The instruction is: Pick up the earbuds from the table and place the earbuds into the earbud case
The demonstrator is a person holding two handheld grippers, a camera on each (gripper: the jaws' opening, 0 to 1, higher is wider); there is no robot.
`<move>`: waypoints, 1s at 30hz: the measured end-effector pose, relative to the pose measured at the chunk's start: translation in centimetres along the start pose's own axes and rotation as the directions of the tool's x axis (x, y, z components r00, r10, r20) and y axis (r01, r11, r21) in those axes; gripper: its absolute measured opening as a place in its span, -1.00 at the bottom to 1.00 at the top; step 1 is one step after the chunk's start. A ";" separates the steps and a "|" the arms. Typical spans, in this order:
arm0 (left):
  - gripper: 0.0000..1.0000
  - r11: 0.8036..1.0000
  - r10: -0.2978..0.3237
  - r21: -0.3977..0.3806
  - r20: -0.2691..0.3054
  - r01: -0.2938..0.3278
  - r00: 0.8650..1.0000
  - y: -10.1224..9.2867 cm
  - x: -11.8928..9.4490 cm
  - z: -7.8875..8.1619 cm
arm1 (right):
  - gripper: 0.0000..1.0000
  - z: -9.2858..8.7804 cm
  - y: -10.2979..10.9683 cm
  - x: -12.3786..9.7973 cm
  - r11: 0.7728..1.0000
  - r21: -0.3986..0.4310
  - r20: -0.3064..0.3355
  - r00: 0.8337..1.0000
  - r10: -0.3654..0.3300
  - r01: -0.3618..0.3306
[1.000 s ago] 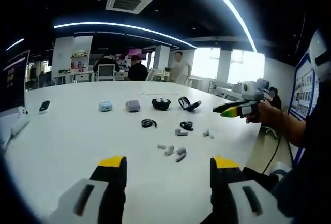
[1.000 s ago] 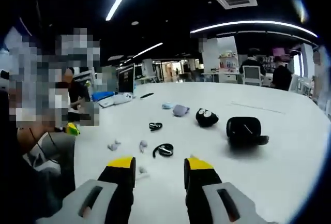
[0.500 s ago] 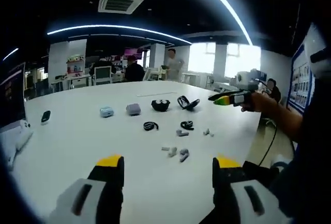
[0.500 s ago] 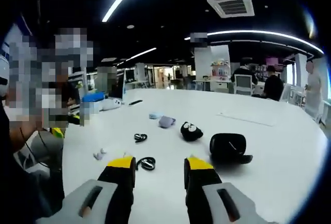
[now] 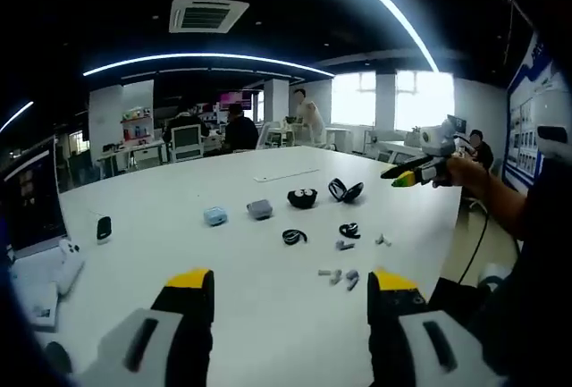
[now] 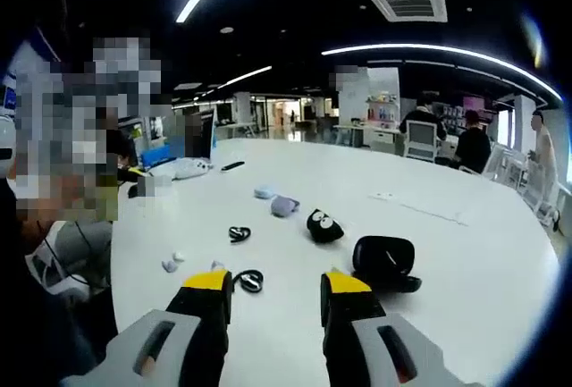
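White tabletop (image 5: 161, 226) runs ahead in the left gripper view, where the left gripper (image 5: 290, 284) hangs with jaws wide apart and empty. Loose grey earbuds (image 5: 338, 275) lie near its right jaw, with a black open case (image 5: 345, 190) farther off beside a black pouch (image 5: 302, 197) — the other gripper (image 5: 420, 171) is held high at right.

In the right gripper view, the right gripper (image 6: 266, 284) is likewise parted and holds nothing; the open earbud case (image 6: 384, 260) sits just beyond its right jaw, white earbuds (image 6: 170, 262) to the left. Nothing is picked up yet — the whole task remains, I judge.
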State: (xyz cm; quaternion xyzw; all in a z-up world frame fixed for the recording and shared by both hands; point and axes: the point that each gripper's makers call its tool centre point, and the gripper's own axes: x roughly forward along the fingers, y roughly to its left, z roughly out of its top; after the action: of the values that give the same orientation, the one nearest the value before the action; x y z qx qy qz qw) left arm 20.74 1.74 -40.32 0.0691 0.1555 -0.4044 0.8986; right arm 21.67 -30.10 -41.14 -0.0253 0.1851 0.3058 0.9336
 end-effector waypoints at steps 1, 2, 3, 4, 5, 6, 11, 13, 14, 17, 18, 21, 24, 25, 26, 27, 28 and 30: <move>0.41 1.000 -0.006 0.007 -0.011 0.007 1.000 0.2 -0.1 0.0 | -0.23 0.5 -0.1 0.1 1.000 -0.009 0.000 1.000 0.002 -0.002; 0.41 1.000 -0.008 0.013 -0.017 0.008 1.000 0.3 -0.1 0.1 | -0.23 0.9 -0.1 0.1 1.000 -0.015 0.000 1.000 0.003 -0.003; 0.41 1.000 -0.008 0.019 -0.023 0.008 1.000 0.5 -0.1 0.1 | -0.23 1.3 -0.2 0.2 1.000 -0.022 0.000 1.000 0.005 -0.005; 0.41 1.000 -0.008 0.021 -0.025 0.009 1.000 0.5 -0.1 0.1 | -0.23 1.7 -0.3 0.4 1.000 -0.026 -0.001 1.000 0.008 -0.008; 0.41 1.000 -0.010 0.021 -0.027 0.010 1.000 0.6 -0.2 0.1 | -0.23 2.0 -0.4 0.5 0.999 -0.030 -0.004 1.000 0.011 -0.011; 0.41 1.000 -0.012 0.019 -0.026 0.013 1.000 0.6 -0.2 0.1 | -0.23 2.2 -0.4 0.7 0.999 -0.032 -0.008 1.000 0.015 -0.015; 0.40 0.999 -0.046 -0.007 -0.007 0.046 0.999 -0.1 -0.4 0.1 | -0.27 4.1 -0.7 2.7 0.997 -0.046 -0.031 0.998 0.057 -0.058; 0.40 0.999 -0.049 -0.010 -0.004 0.049 0.999 -0.3 -0.5 -0.1 | -0.30 5.0 -0.7 4.0 0.995 -0.059 -0.051 0.995 0.081 -0.084; 0.40 0.999 -0.051 -0.011 -0.003 0.051 0.999 -0.4 -0.6 -0.2 | -0.30 5.4 -0.7 4.6 0.993 -0.066 -0.061 0.994 0.093 -0.097; 0.40 0.999 -0.047 -0.015 -0.007 0.047 0.999 -0.5 -1.3 -0.8 | -0.32 6.4 -1.1 6.4 0.990 -0.075 -0.087 0.990 0.114 -0.120; 0.39 0.999 -0.043 -0.017 -0.007 0.043 0.999 -0.6 -1.5 -1.0 | -0.33 6.7 -1.3 7.1 0.988 -0.078 -0.098 0.988 0.122 -0.130; 0.39 0.999 -0.039 -0.029 -0.010 0.039 0.999 -0.8 -2.3 -1.7 | -0.39 6.9 -1.5 9.1 0.983 -0.086 -0.155 0.977 0.149 -0.164; 0.39 0.998 -0.038 -0.048 -0.013 0.037 0.999 -1.0 -2.9 -2.5 | -0.43 7.2 -1.6 11.2 0.973 -0.137 -0.216 0.965 0.152 -0.184; 0.39 0.998 -0.032 -0.055 -0.015 0.031 0.999 -1.0 -3.2 -2.8 | -0.44 7.2 -1.6 11.9 0.971 -0.146 -0.231 0.961 0.150 -0.187; 0.39 0.998 -0.028 -0.058 -0.016 0.027 0.999 -1.0 -3.3 -3.0 | -0.46 7.4 -1.4 12.6 0.968 -0.157 -0.239 0.958 0.155 -0.196; 0.39 0.998 -0.023 -0.067 -0.015 0.022 1.000 -1.0 -3.6 -3.3 | -0.47 7.5 -1.4 13.3 0.966 -0.162 -0.248 0.956 0.159 -0.203; 0.39 0.997 -0.021 -0.075 -0.013 0.020 1.000 -1.0 -3.8 -3.5 | -0.47 7.6 -1.4 13.8 0.965 -0.165 -0.254 0.954 0.158 -0.204; 0.39 0.995 -0.020 -0.095 -0.004 0.020 1.000 -1.1 -4.2 -3.8 | -0.47 7.6 -1.4 15.1 0.961 -0.179 -0.279 0.947 0.157 -0.212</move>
State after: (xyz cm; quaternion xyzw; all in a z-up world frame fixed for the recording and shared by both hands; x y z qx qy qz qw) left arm 16.44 4.89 -42.46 0.0258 0.1773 -0.4054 0.8964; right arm 36.26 -21.52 -39.59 -0.1446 0.2757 0.4037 0.8603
